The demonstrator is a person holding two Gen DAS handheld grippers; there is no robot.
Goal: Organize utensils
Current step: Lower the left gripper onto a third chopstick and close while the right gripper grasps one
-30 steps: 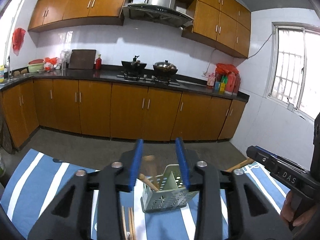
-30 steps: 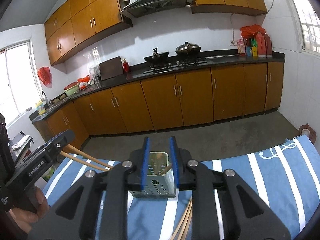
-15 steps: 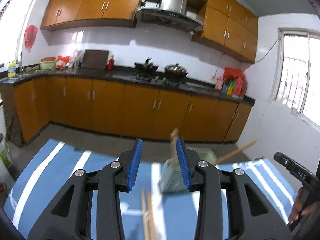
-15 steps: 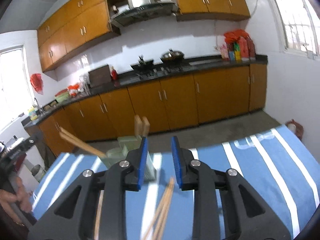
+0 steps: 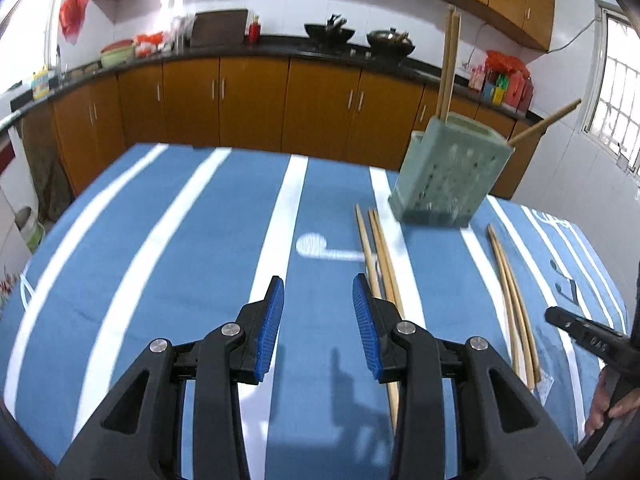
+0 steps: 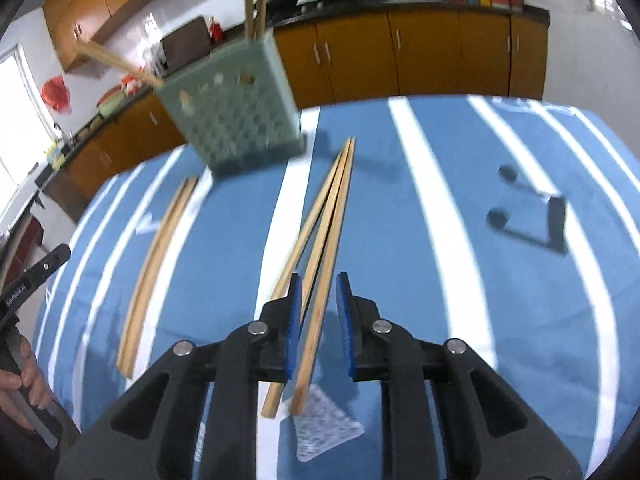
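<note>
The chopsticks lie loose on the tabletop in two bundles. One bundle runs lengthwise straight toward your right gripper; the other lies just right of your left gripper. Both bundles point at the holder, so you can lift either and feed it in with little turning.

The holder stands at the far side of the tabletop, just beyond the bundle tips. It already carries an upright pair in one compartment and a single slanted stick leaning out over its rim. Judged from this, the task is partly done.

Your right fingers are open and empty. They sit above the near part of the bundle, which shows in the gap between them; contact cannot be confirmed. This alignment suits a pinch across the sticks.

Your left fingers are open wide and hold nothing, over bare cloth, clear of the right gripper's work.

Risk: the sticks are thin and splayed at the near end, so a pinch may catch only some.
</note>
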